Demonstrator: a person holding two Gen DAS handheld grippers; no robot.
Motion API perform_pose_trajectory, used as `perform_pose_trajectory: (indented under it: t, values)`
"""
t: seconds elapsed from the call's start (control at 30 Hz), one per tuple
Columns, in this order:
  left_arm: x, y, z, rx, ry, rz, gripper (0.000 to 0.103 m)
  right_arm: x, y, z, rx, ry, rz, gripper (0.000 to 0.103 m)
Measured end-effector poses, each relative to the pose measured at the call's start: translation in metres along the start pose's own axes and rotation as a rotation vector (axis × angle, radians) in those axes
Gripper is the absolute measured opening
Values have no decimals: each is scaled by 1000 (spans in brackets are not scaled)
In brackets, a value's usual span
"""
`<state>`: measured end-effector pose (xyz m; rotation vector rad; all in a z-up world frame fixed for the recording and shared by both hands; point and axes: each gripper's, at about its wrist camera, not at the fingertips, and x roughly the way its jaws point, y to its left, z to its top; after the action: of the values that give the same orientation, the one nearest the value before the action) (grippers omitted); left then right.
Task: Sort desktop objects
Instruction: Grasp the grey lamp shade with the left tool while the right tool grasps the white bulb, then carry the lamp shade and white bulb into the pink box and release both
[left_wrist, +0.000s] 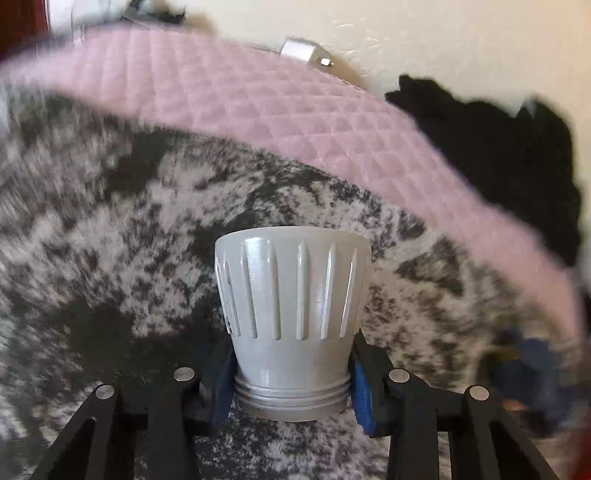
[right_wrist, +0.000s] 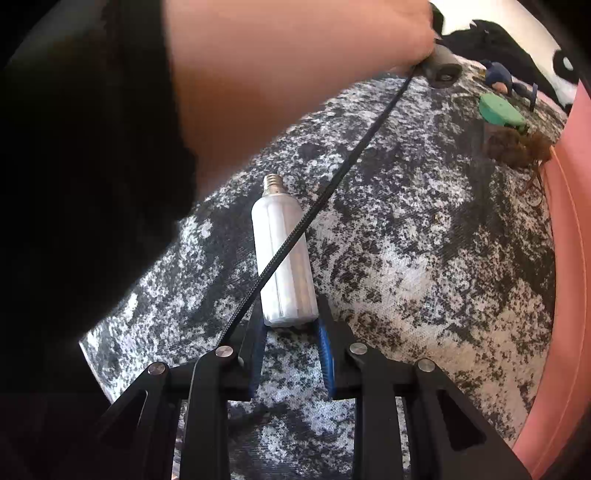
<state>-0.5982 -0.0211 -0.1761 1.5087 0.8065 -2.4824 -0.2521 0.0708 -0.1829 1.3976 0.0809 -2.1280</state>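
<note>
In the left wrist view my left gripper (left_wrist: 291, 384) is shut on a grey ribbed plastic cap (left_wrist: 291, 295), gripped near its threaded base and held above a mottled grey-and-black cloth (left_wrist: 110, 240). In the right wrist view my right gripper (right_wrist: 291, 332) is shut on the flat end of a white LED corn bulb (right_wrist: 282, 258), its metal screw base pointing away. The bulb is just over the same mottled cloth (right_wrist: 424, 258). The person's arm (right_wrist: 277, 74) reaches across the top of that view, and a black cord (right_wrist: 332, 184) crosses over the bulb.
A pink quilted mat (left_wrist: 258, 107) borders the cloth, with a white charger plug (left_wrist: 299, 50) and dark fabric (left_wrist: 498, 155) beyond. In the right wrist view a green lid (right_wrist: 498, 109), a blue figure (right_wrist: 498, 74), a brown fibrous clump (right_wrist: 513, 146) and a pink edge (right_wrist: 565, 277) lie far right.
</note>
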Motion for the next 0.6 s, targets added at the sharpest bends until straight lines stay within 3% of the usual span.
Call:
perform_pose_trajectory:
  t: [0.1, 0.23, 0.43, 0.6]
  values:
    - [-26, 30, 1, -36, 38, -74, 43, -1, 0, 2, 12, 4, 6, 27]
    - [-67, 60, -16, -3, 21, -71, 43, -5, -6, 3, 66, 13, 34, 27]
    - [-164, 114, -70, 98, -81, -6, 43, -22, -3, -7, 85, 15, -23, 27]
    - [-253, 155, -140, 168, -186, 9, 44, -60, 18, -18, 64, -73, -85, 26]
